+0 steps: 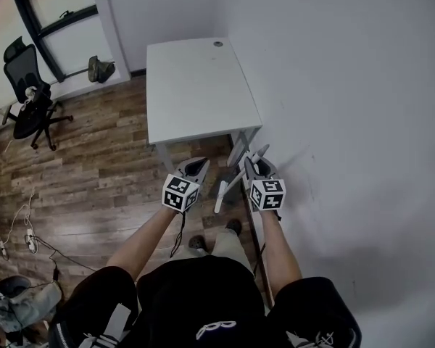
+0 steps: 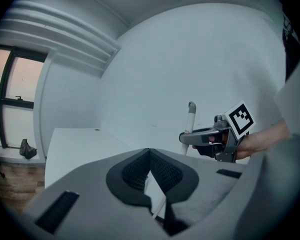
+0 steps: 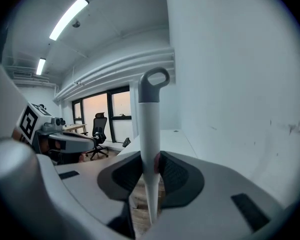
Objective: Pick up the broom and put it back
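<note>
Right gripper view: the right gripper (image 3: pixel 151 156) was seen clenched on the broom (image 3: pixel 150 119). Its white shaft was pinched between the two dark pads and stood nearly upright, with the grey hanging loop at the top. In the head view the same shaft was seen slanting, the loop end up near the white wall (image 1: pixel 348 85) and the lower end pointing down toward the wooden floor (image 1: pixel 94 180), just in front of the person's legs. The brush end could not be made out. The broom was held just beside the near right corner of the white desk (image 1: pixel 196 85), which was set against the wall. The left gripper (image 2: pixel 149 153) was seen with its jaws closed tip to tip and nothing gripped between them; it was held level with the right gripper and near it, apart from the shaft. A black office chair (image 1: pixel 29 100) was seen by the window, well apart.
</note>
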The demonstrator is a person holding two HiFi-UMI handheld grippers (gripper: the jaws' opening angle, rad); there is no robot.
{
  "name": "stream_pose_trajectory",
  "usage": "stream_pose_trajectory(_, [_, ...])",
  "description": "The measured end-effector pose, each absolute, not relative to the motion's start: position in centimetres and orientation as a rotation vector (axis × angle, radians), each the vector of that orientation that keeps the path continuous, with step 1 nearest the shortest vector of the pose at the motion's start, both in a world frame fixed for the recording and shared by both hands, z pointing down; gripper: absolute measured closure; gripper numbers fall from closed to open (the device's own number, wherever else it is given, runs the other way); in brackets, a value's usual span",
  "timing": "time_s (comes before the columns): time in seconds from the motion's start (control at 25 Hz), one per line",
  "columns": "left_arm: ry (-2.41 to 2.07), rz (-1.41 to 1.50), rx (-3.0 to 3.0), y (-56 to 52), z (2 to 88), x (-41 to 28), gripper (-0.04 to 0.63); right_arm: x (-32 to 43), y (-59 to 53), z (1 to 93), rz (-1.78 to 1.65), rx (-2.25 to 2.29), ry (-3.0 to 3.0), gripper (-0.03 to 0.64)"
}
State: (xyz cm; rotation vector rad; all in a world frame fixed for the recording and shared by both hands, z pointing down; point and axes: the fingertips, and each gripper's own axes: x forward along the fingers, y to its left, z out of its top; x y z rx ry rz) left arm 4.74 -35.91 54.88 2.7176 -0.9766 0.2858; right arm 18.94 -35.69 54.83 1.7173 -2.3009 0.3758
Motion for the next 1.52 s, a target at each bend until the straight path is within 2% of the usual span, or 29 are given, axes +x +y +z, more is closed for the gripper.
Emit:
stream_pose_trajectory(0.64, [-1.097,0.2,2.699,-37.8,51.9,1.1,0.578,15.9,-38.7,49.4,0.278,1.678,-2.375,0.502])
stream_pose_trajectory(1.52, [-1.148,0.2,2.618,-37.2,54.0,-2.0,0.578,13.8,-37.6,52.8,0.352,1.594,-2.353,0.502])
